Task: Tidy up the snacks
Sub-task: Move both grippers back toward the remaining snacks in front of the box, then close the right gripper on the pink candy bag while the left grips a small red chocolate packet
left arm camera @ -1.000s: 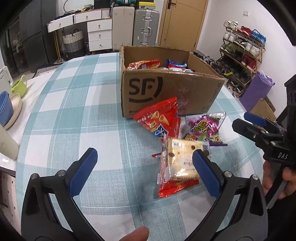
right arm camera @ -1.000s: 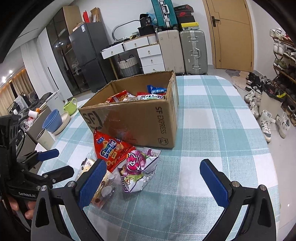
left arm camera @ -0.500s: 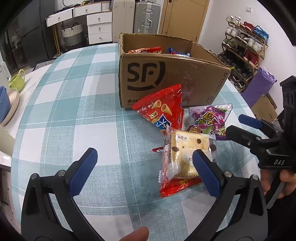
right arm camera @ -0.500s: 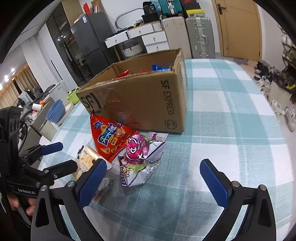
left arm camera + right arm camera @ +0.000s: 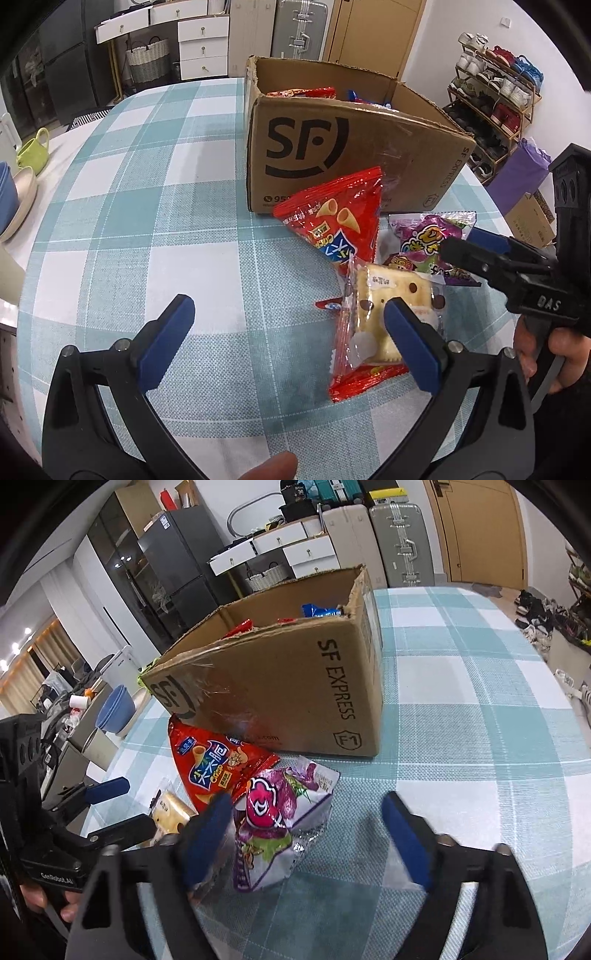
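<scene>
plainly, the purple snack bag (image 5: 280, 823), light and crinkly, lay near the desk's (image 5: 480, 738) front edge beside the cardboard box (image 5: 295, 686), between the right gripper's (image 5: 306, 834) spread fingers, best pinched mid-body; the left gripper (image 5: 291, 339) was spread too.

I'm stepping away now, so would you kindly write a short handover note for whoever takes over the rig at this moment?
Left gripper: open, empty, low over the table, its right finger in front of the cracker packet.
Right gripper: open, empty, with the purple snack bag between its fingers.
Things: the red cone-snack bag leans against the cardboard box; the purple bag and cracker packet lie on the checked tablecloth in front of it.
Done: several snacks already sit inside the box.
Left: three packets still outside; nothing is gripped yet. The purple bag looks likely to go first.
</scene>
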Demonstrator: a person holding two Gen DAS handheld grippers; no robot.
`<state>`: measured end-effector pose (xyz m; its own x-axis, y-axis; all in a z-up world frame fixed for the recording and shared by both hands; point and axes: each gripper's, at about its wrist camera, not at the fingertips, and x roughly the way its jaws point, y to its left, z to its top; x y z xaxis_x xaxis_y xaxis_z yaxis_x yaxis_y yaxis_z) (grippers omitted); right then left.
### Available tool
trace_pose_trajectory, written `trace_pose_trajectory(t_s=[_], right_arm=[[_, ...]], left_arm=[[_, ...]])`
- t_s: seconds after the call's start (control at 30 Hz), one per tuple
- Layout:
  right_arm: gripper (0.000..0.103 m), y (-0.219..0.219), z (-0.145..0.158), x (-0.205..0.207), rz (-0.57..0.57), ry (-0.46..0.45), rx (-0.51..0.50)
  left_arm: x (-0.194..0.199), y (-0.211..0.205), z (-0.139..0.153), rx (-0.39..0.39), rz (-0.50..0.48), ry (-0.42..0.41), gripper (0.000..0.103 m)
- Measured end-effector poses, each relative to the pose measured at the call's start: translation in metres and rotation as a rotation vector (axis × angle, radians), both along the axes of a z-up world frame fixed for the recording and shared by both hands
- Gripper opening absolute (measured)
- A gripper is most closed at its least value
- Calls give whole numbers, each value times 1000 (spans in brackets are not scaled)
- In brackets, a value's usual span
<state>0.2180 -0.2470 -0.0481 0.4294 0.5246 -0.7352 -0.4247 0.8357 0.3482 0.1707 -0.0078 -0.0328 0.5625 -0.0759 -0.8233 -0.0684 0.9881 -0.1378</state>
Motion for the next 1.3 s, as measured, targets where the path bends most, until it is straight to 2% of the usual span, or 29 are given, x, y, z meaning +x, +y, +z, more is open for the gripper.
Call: trace_pose_trajectory(t_s=[0.07, 0.13, 0.2, 0.3, 0.5, 0.6, 0.87, 1.3], right_arm=[[67, 3, -2, 3, 6, 8, 17], [62, 6, -5, 4, 15, 17, 18], [50, 7, -6, 3, 16, 10, 38], [46, 7, -4, -1, 3, -19, 32], [44, 5, -2, -11, 3, -39, 31], [44, 4, -2, -14, -1, -38, 32], [44, -9, 5, -18, -32, -59, 42], [44, -37, 13, -24, -95, -70, 65]], left_arm=[[1, 1, 0, -1, 3, -6, 102], [2, 3, -1, -4, 2, -3, 102], [2, 4, -1, -4, 5, -4, 102], [1, 5, 0, -30, -11, -10, 102], [1, -3, -2, -94, -68, -4, 102], [4, -16, -3, -98, -111, 5, 102], [7, -47, -4, -11, -181, 13, 102], [9, -84, -6, 138, -230, 41, 102]])
